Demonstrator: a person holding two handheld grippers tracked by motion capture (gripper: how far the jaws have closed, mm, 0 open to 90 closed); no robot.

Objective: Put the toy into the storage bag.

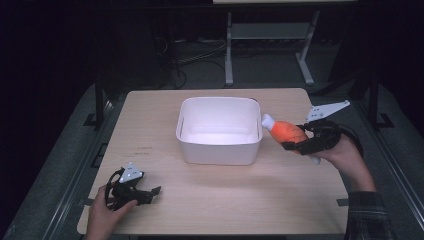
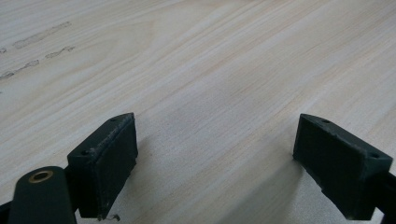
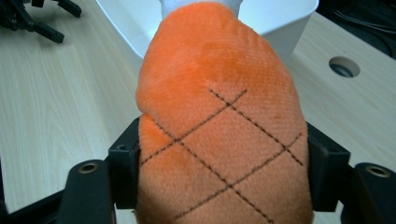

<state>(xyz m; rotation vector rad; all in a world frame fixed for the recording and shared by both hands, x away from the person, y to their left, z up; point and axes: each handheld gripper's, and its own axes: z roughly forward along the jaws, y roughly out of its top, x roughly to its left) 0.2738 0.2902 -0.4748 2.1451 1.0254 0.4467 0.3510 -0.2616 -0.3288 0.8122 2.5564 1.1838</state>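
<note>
High view: right hand-held gripper [image 1: 295, 143] holds the plush drumstick toy [image 1: 285, 130] off the worktop [image 1: 220, 200], just right of the white bin [image 1: 219, 131], its white bone end level with the rim. To do the step well, person should prob. lift until the toy clears the rim, carry it over the bin's middle, then let go low. Left hand-held gripper [image 1: 150, 194] rests near the front-left edge, well apart.

Left gripper view: jaws wide apart, nothing btwn them, bare wood under.

Right gripper view: jaws clamp both sides of the orange plush w/ stitched criss-cross; bin [image 3: 289, 23] just beyond.

Count: 1 toy, 1 bin, 2 grippers.
</note>
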